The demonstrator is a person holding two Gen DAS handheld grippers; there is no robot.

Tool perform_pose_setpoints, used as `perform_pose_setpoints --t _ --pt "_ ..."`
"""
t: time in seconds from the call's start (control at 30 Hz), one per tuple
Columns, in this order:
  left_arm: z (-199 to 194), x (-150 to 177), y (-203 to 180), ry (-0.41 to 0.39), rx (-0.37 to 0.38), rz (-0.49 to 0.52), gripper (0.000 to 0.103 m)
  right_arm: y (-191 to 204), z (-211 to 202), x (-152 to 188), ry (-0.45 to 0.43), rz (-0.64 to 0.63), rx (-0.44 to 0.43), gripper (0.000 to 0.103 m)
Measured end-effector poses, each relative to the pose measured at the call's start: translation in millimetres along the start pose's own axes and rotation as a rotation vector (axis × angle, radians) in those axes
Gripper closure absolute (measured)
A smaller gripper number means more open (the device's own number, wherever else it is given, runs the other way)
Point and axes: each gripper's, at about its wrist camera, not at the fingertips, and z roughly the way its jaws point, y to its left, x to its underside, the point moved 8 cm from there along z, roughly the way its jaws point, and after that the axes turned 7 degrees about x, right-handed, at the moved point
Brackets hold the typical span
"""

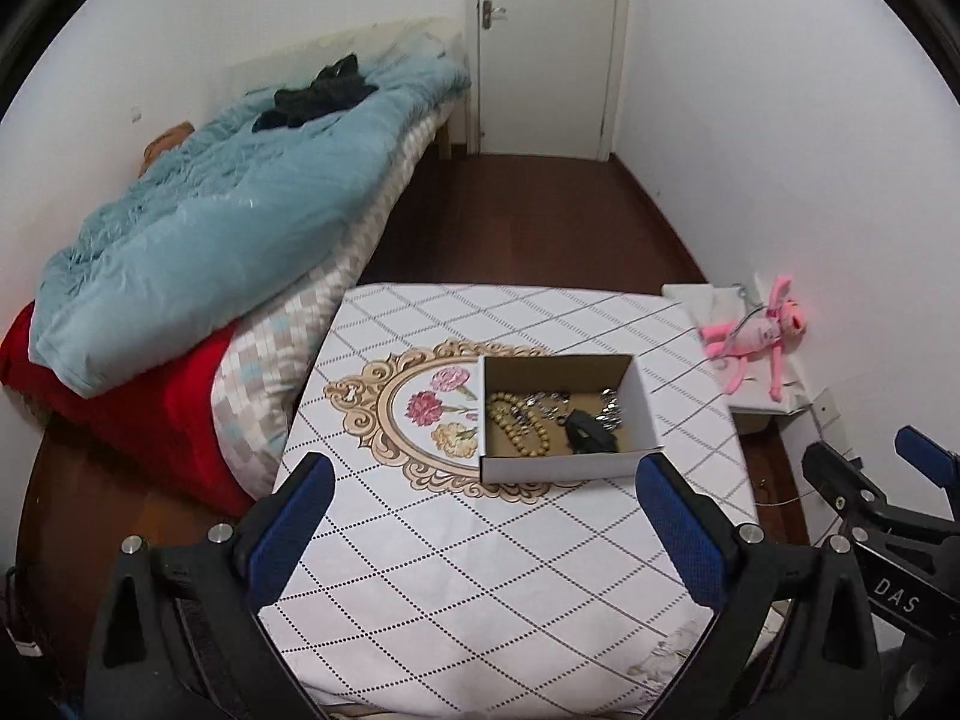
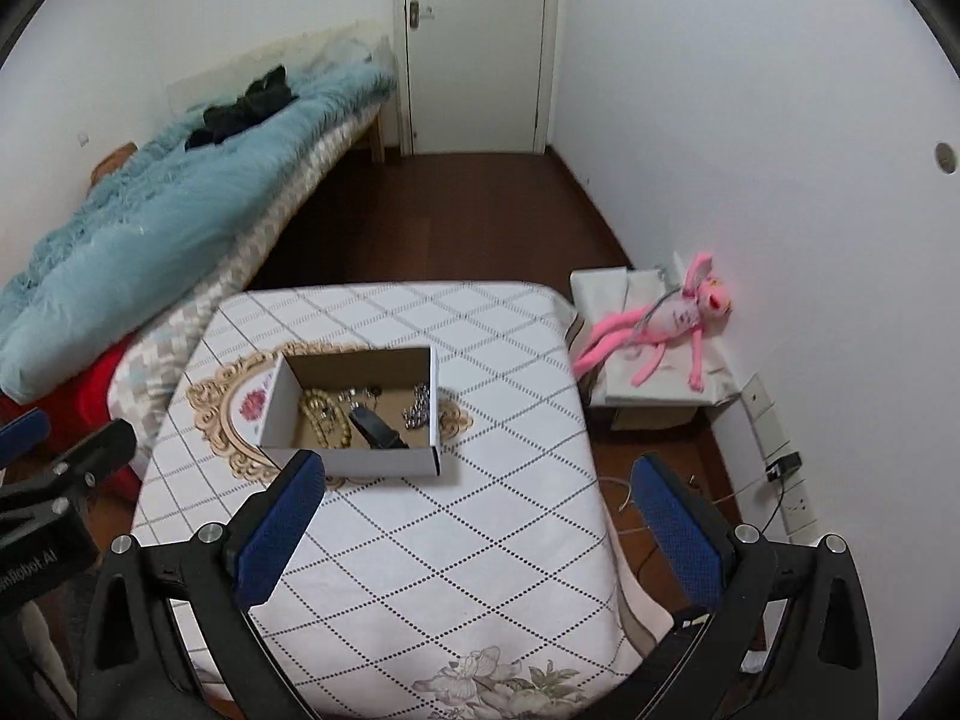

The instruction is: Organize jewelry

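We hold both grippers, left gripper [image 1: 483,483] and right gripper [image 2: 474,480], with fingers released above the surface [image 1: 480,570]; the jewelry [image 1: 519,420] lies in the box [image 1: 564,468].

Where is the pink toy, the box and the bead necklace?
pink toy [image 2: 675,315], right wrist view, on its body.
box [image 1: 561,468], left wrist view, on its near white wall.
bead necklace [image 1: 516,423], left wrist view, on its beads.

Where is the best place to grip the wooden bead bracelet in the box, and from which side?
Probably from straight above: the box walls block any sideways approach. Pinch across one strand of the wooden bead bracelet on its left part, away from the black item and the silver chains.
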Motion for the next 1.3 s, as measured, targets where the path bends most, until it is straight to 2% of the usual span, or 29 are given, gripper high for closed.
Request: perform_pose_setpoints --t 0.3,0.63,0.83,1.1,1.3 --pt "-38.0 -7.4 -12.7 -0.048 0.009 0.006 0.000 -7.2 -55.9 -13.9 -0.070 -0.003 -0.005 0.000" --pt "-46.4 -10.2 -13.2 -0.039 0.026 -0.003 0.000 -13.4 -69.7 -17.4 -0.061 0.005 -0.002 0.000" --pt "-32.2 -20.5 -11.7 -0.018 0.003 0.000 0.000 -13.2 -54.4 -26.5 -0.042 0.017 0.004 0.000" --pt "17.2 -21.2 -6.2 0.109 -0.002 -0.024 0.000 -0.5 -7.1 -37.2 0.033 -0.003 -0.009 0.000" --pt "40.8 -20.7 -1.8 0.155 -0.018 -0.029 0.000 4.4 30.3 -38.6 0.094 -0.022 0.004 0.000"
